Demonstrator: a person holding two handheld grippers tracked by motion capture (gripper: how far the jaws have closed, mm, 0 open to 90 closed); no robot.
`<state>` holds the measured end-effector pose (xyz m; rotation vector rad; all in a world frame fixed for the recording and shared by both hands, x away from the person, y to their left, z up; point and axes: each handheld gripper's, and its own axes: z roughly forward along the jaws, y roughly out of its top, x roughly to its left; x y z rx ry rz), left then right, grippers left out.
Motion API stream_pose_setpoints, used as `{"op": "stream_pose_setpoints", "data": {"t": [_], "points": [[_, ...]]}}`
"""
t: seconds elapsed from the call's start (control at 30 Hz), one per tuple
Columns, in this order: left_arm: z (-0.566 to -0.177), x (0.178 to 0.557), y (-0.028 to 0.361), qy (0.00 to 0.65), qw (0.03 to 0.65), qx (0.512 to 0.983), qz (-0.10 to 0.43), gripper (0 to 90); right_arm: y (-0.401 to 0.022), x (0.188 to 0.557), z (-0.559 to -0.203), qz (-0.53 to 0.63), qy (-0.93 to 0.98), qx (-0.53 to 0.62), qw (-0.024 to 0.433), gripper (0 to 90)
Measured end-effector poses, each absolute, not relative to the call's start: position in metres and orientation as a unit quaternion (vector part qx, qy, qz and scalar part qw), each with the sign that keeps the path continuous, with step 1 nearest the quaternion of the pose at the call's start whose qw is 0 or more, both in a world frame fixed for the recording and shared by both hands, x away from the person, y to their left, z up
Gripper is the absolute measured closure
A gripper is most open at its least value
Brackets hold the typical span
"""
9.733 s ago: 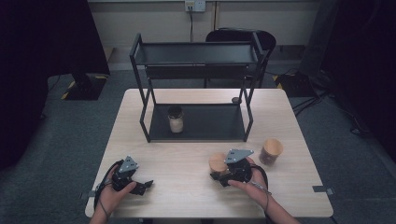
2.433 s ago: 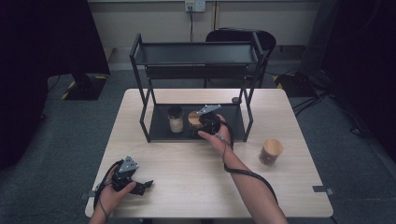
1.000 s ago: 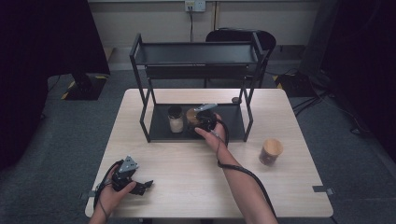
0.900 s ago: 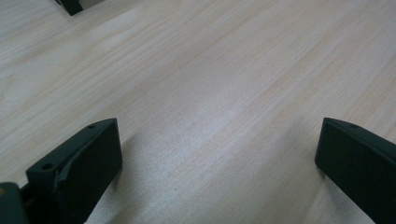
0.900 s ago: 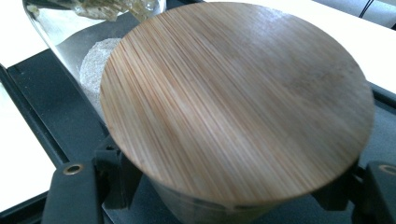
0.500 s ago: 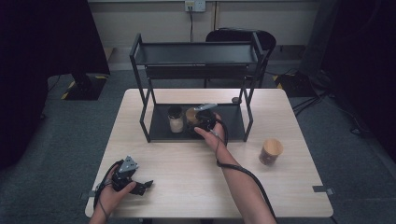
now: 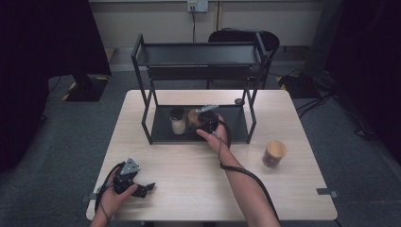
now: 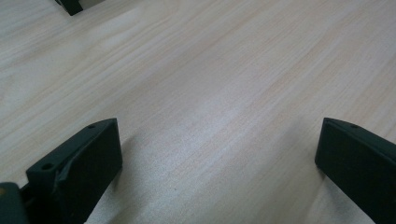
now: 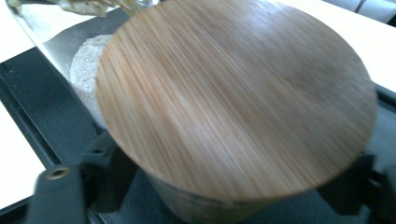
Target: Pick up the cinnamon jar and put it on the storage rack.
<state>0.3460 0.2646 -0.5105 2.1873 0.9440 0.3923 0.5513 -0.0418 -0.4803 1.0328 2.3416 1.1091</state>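
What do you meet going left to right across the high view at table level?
Left tool → white-filled jar on the rack's lower shelf → wooden-lidded jar in the right tool → wooden-lidded jar on the table.

Lab-like recording room, dark curtains (image 7: 47,56), grey carpet (image 7: 61,137), wall socket (image 7: 197,5) (cable hanging), lone wooden table (image 7: 189,175)

Three cameras cover one wooden table (image 7: 189,165).

The high view looks forward and down from the person's side, taking in the whole table and the black two-tier rack (image 7: 198,94) at its far half. The left gripper view skims the bare tabletop (image 8: 210,93) close up. The right gripper view sits tight against a bamboo-lidded jar (image 9: 233,102) on the rack's bottom shelf, which the high view shares.
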Motion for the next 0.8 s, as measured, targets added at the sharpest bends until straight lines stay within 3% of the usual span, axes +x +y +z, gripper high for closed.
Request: {"op": "stream_pose_setpoints", "data": {"t": [0.37, 0.8], "points": [[-0.511, 0.346, 0.265, 0.365, 0.356, 0.847, 0.152, 0.2, -0.047, 0.547, -0.472, 0.405, 0.818, 0.377, 0.157, 2.3], [-0.511, 0.346, 0.265, 0.365, 0.356, 0.847, 0.152, 0.2, -0.053, 0.535, -0.469, 0.418, 0.814, 0.379, 0.138, 1.8]]}}
